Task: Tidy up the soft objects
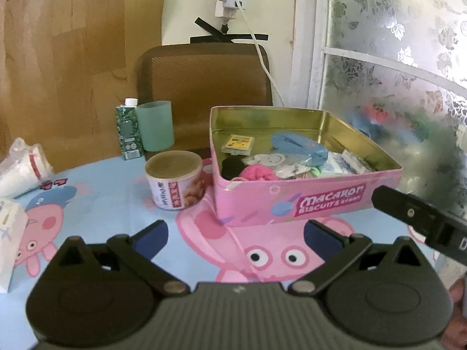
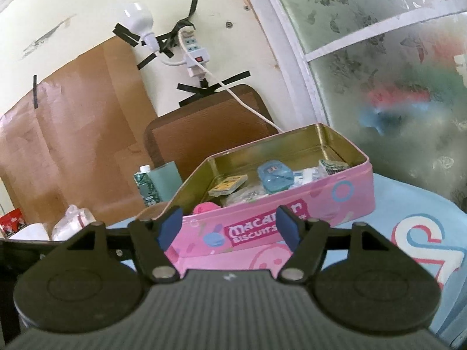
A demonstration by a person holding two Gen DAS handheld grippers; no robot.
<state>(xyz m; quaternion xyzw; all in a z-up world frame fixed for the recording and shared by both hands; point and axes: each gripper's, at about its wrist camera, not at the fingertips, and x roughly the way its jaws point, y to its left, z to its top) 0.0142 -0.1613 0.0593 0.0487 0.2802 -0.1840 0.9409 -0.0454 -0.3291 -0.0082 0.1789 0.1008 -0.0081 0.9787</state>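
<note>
Cartoon-pig cloth covers the tabletop [image 1: 116, 201], cardboard and a taped-up wall behind, frosted flower window on the right side.

Left wrist view, left to right: white plastic bags [image 1: 22, 163] far off to the left of the left tongs [image 1: 236, 233], at the tabletop edge. Green carton [image 1: 128, 132] and pale green cup [image 1: 155, 125] stand side by side, touching or nearly so, well ahead and left. Round can [image 1: 174, 182] sits ahead, just left of the pink tin [image 1: 306, 201]. Brown chair back [image 1: 204, 73] behind all that. Pink tin is open, no lid on it, ahead and slightly right of the left tongs. Inside: black soft piece [image 1: 232, 166] and pink fluffy piece [image 1: 256, 172] at the near-left corner, yellow card pack [image 1: 238, 144] further back, blue pouch [image 1: 300, 145] in the middle, white packets to the right. Left tongs spread wide, nothing between the blue pads, hanging over bare cloth short of the tin. Black finger of the right tongs [image 1: 420, 215] pokes in at the right edge.

Right wrist view: right tongs [image 2: 230, 227] parted, nothing gripped, pointed at the tin's near wall [image 2: 292, 218]; whether they touch it, cannot tell. Pink fluffy piece [image 2: 205, 207] peeks over the rim just beyond the left pad. Blue pouch [image 2: 274, 176] sits further in.
</note>
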